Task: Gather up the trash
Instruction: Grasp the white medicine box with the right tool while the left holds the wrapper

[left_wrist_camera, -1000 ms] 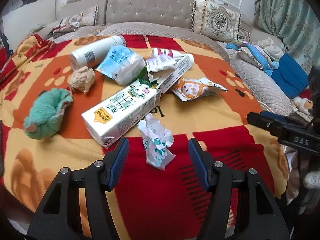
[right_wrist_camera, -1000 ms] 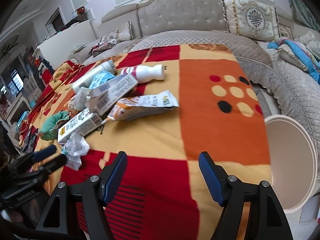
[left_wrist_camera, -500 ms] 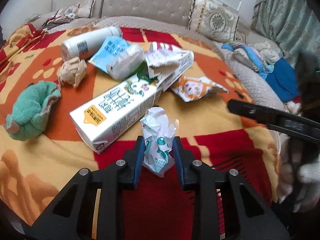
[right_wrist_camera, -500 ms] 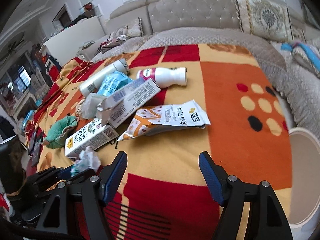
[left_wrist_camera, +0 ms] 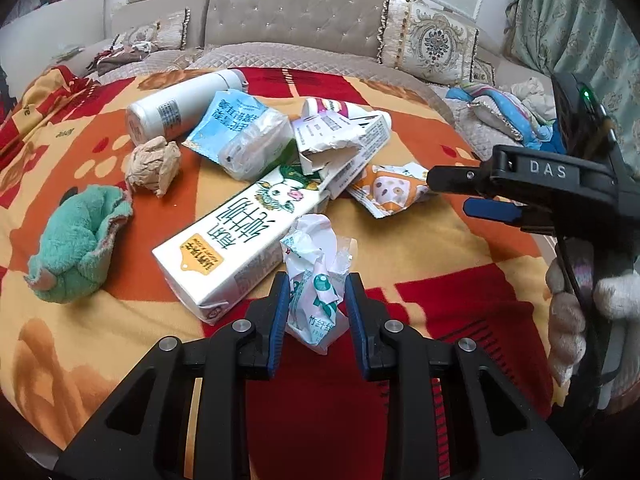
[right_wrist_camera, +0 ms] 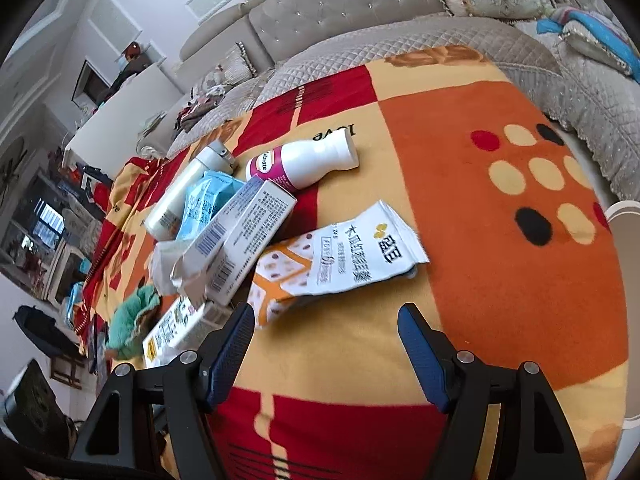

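Observation:
My left gripper (left_wrist_camera: pixel 315 312) is shut on a crumpled white and green wrapper (left_wrist_camera: pixel 316 280), just in front of a white milk carton (left_wrist_camera: pixel 240 240) lying on the patterned blanket (left_wrist_camera: pixel 400 256). My right gripper (right_wrist_camera: pixel 326 352) is open and empty, low over the blanket, with an orange and white snack bag (right_wrist_camera: pixel 340 260) just beyond its fingers. It also shows from the side in the left wrist view (left_wrist_camera: pixel 492 200). Behind lie a white box (right_wrist_camera: pixel 244 240), a white and purple bottle (right_wrist_camera: pixel 308 164), a blue pack (left_wrist_camera: pixel 240 136) and a white flask (left_wrist_camera: pixel 180 104).
A crumpled brown paper ball (left_wrist_camera: pixel 154 164) and a green plush cloth (left_wrist_camera: pixel 76 248) lie left of the pile. A white bin rim (right_wrist_camera: pixel 624 216) shows at the right edge of the right wrist view. A grey sofa (left_wrist_camera: pixel 296 12) with cushions stands behind.
My left gripper closed on the crumpled wrapper and holds it. My right gripper moved forward and left toward the snack bag, still open.

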### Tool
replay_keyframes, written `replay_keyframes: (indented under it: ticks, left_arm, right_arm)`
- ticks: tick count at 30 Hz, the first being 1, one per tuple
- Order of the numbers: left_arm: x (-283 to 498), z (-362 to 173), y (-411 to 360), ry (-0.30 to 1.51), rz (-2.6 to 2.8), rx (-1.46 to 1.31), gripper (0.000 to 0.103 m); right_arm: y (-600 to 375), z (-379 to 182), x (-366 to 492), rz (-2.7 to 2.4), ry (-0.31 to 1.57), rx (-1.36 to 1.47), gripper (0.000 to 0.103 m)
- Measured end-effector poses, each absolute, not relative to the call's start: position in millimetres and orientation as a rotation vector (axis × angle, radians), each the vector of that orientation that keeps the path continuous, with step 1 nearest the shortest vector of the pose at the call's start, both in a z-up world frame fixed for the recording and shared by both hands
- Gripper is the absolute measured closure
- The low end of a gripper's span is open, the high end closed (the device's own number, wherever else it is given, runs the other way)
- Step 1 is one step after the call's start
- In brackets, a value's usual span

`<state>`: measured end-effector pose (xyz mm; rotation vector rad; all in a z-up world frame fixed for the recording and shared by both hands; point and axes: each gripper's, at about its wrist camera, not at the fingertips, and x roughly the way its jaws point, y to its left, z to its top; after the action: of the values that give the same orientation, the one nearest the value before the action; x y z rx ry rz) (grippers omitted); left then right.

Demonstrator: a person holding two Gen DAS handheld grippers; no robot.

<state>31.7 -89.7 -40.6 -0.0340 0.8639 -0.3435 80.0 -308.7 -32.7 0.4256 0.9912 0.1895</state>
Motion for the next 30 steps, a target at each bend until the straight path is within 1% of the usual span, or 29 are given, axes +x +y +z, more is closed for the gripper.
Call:
replay_keyframes:
  ticks: [7,12,17,23,27,30]
  left_arm:
    - [30,-36,-72,0.869,-0.321,-0.03,0.077]
    - [29,-30,-58,0.881,-0.314,-0.04,0.077]
    - [26,-16,-42,0.852,-0.291,-0.041,0.077]
    - [22,-9,-26,0.837,-0.273,-0.067,0.077]
    - [22,-13,-23,0.844,-0.272,-0.08,0.077]
    - [23,-14,-21,0.849,-0.274,-0.091,0.077]
  right_arm:
    - [-293,-20,80,0.183,1.001,0.304,0.031]
    - [-271,9,78,0.258,0.956,0.226,0.031]
    - [-238,26,99,0.322,0.935,0.173,0.031]
    - [-217,20,145,0.327,0.986,0.18,0.033]
    - [-207,4,176,0.301,1.063,0.166,0.035]
    - [-198,-10,189,0.265,1.104,0.101,0.036]
